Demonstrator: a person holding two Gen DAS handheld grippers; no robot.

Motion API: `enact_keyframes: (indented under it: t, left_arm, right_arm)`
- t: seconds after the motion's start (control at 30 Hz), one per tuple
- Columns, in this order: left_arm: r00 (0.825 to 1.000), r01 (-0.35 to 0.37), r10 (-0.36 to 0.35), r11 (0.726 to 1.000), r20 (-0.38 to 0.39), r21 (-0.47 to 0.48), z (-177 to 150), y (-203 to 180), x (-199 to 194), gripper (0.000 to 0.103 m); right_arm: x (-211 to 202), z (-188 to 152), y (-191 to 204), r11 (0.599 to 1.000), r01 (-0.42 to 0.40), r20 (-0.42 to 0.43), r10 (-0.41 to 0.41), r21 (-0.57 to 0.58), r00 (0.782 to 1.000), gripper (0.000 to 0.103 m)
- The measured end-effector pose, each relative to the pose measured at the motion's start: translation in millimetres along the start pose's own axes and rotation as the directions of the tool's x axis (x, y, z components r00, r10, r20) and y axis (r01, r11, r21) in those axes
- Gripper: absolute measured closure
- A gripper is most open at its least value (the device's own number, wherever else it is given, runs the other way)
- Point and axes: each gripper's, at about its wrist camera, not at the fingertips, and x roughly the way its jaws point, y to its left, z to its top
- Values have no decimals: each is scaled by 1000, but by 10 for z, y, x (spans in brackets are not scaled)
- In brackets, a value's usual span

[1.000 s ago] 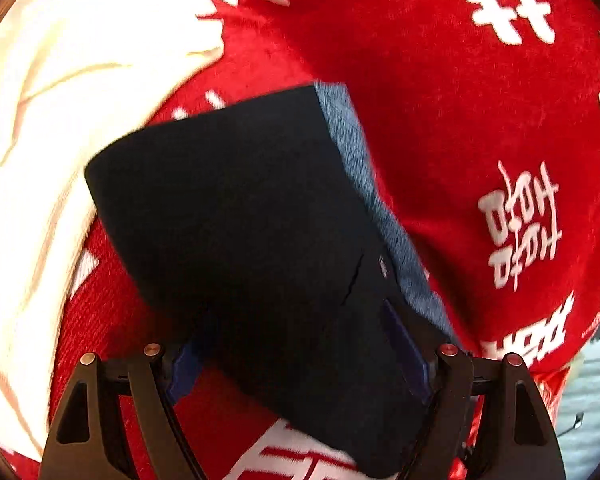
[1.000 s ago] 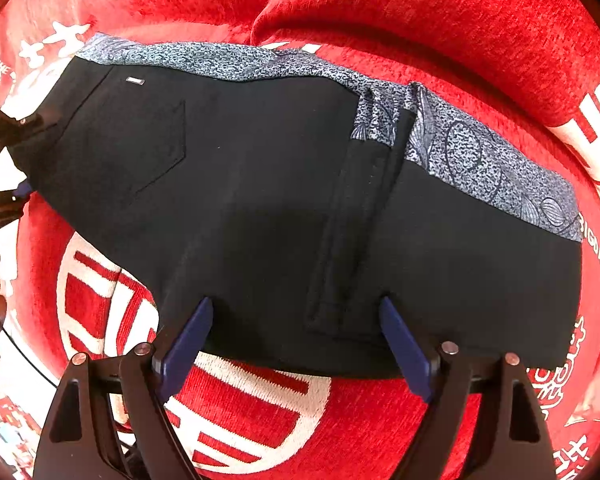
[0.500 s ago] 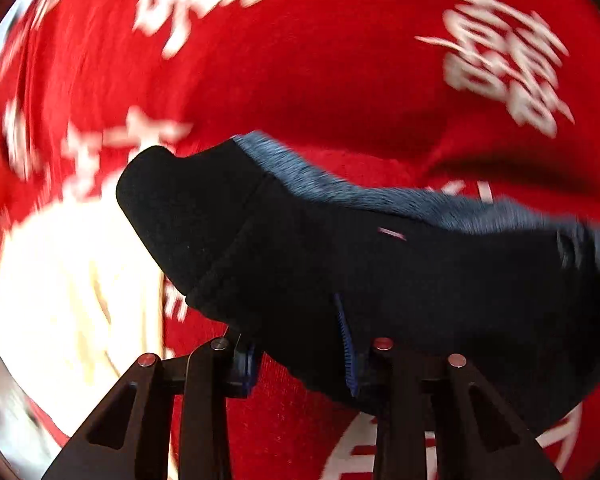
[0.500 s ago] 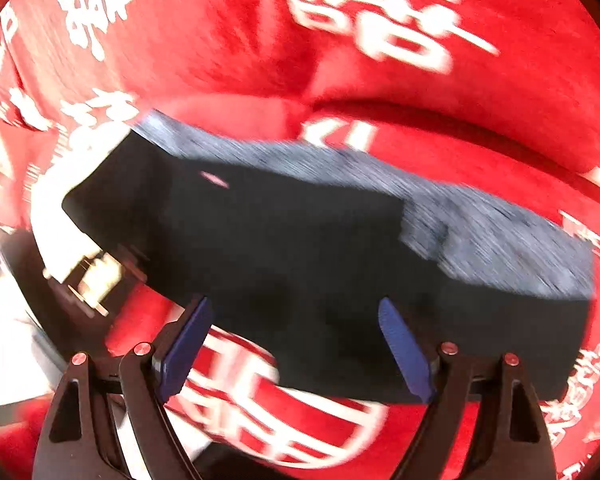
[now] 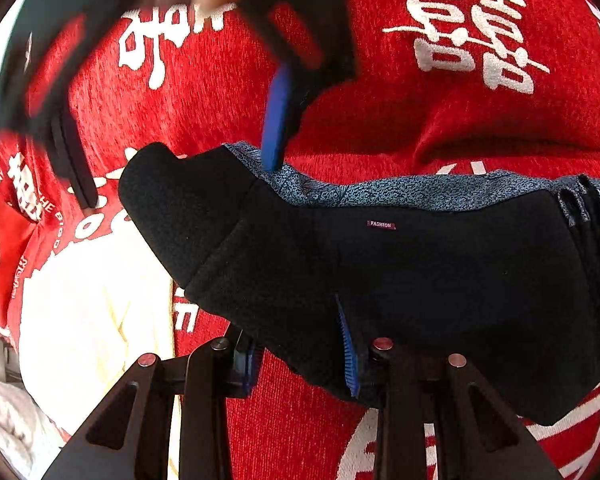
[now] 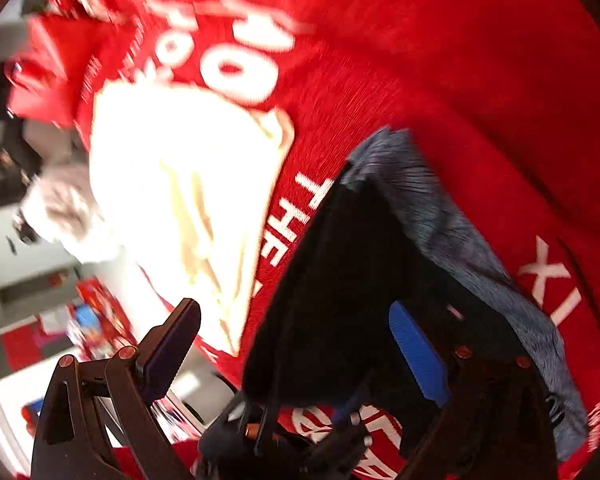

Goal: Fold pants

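Observation:
The folded black pants [image 5: 440,280] with a blue-grey patterned waistband [image 5: 380,192] lie on the red blanket [image 5: 420,120]. My left gripper [image 5: 300,356] is shut on the near left edge of the pants, with black cloth bunched between its blue pads. My right gripper [image 6: 296,344] is open and empty, above the left end of the pants [image 6: 340,280]. It also shows, blurred, at the top of the left wrist view [image 5: 172,160].
A cream cloth [image 5: 92,312] lies on the blanket left of the pants, also in the right wrist view [image 6: 180,184]. The blanket's left edge drops to a cluttered floor [image 6: 60,320]. The blanket rises in a fold behind the pants.
My left gripper has closed on the pants' near edge. My right gripper has left the front edge of the pants and swung over to their left end, staying open.

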Motion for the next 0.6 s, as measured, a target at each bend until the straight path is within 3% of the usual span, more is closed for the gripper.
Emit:
enact_keyframes:
  t: [0.13,0.2,0.27,0.43,0.6]
  left_arm:
    - [1000,-2,2,1000,8,-5,-18,-43,-35,69]
    - [1000,6,-6,1000,-1,-12,-15,-51,-58,69]
    - [1000,22,-22,1000,1,-9,-18,-85,-105,69]
    - [996,56,-60,996,65,65,72,-340,-418,69]
    - [986,103,-116,988,117,111,199,-612,-767,69]
  right_arm:
    - [337,93,8,990,137,-111,-139,-23,984,10]
    - [339,54,-50,989,148,-107,-150,-22,983,59]
    - [210,-51,-157,995,102,-61,-102,-5,993,84]
    - [-229,-480,-386,1000,-2,82,2,0,997,85]
    - [-698,-1042,-775,986,-159,235,143,51,961,85]
